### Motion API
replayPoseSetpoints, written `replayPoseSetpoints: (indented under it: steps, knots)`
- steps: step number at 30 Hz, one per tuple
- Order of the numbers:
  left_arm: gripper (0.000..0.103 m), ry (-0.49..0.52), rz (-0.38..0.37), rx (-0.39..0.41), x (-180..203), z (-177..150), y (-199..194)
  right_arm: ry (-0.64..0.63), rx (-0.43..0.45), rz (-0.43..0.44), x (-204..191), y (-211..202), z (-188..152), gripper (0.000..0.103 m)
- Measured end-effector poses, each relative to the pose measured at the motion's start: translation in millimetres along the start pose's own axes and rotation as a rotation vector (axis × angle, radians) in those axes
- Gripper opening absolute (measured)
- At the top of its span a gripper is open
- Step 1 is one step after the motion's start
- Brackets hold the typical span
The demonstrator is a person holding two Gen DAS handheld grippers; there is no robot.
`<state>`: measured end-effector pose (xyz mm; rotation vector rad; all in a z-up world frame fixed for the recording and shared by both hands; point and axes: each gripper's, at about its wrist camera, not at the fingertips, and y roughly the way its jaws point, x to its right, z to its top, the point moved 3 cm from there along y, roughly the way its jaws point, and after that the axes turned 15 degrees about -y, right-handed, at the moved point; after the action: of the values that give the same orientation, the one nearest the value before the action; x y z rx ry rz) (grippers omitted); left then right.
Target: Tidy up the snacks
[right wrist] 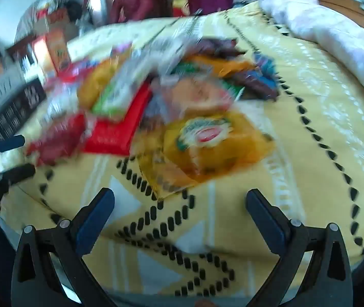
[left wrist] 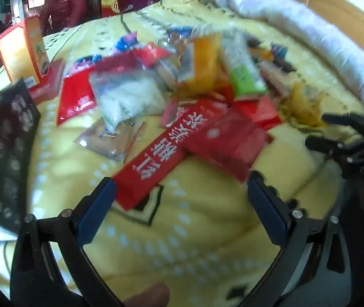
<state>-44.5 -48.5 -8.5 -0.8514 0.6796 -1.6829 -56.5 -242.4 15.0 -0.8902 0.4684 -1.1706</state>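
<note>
A heap of snack packets lies on a yellow patterned blanket. In the left wrist view my left gripper is open and empty, just short of a long red box with white Chinese characters. Behind it lie a clear bag of white pieces, a green packet and an orange packet. My right gripper shows at the right edge there. In the right wrist view my right gripper is open and empty, near an orange-yellow bag with a round logo. Both views are blurred.
A dark patterned box stands at the left, with an orange carton behind it. A white rolled quilt runs along the far right. A person in a red jacket sits beyond the bed.
</note>
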Motion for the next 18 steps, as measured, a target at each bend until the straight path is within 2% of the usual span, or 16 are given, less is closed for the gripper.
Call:
replayPoseSetpoints:
  steps: [3, 6, 8, 12, 15, 18]
  knots:
    - [0.103, -0.070, 0.037, 0.024, -4.9, 31.4, 20.8, -0.007, -0.007, -0.020, 4.7, 20.0, 25.6, 0.103]
    - [0.103, -0.126, 0.114, 0.017, -17.1, 61.0, 52.4, 0.004, -0.036, -0.002, 15.4, 53.3, 58.1, 0.103]
    - [0.103, -0.165, 0.127, -0.025, -27.5, 74.5, 71.8, -0.004, -0.025, -0.010, 22.4, 70.3, 82.9, 0.103]
    - [0.103, -0.168, 0.171, -0.014, -31.1, 87.6, 82.3, 0.098, 0.039, -0.063, 51.3, 94.5, 124.5, 0.103]
    - [0.103, -0.154, 0.201, -0.007, -27.3, 78.6, 78.5, 0.158, 0.060, -0.082, 59.6, 104.1, 119.9, 0.103]
    - [0.103, -0.134, 0.217, 0.024, -21.3, 67.8, 73.8, 0.094, -0.002, -0.112, 45.4, 98.5, 96.4, 0.103]
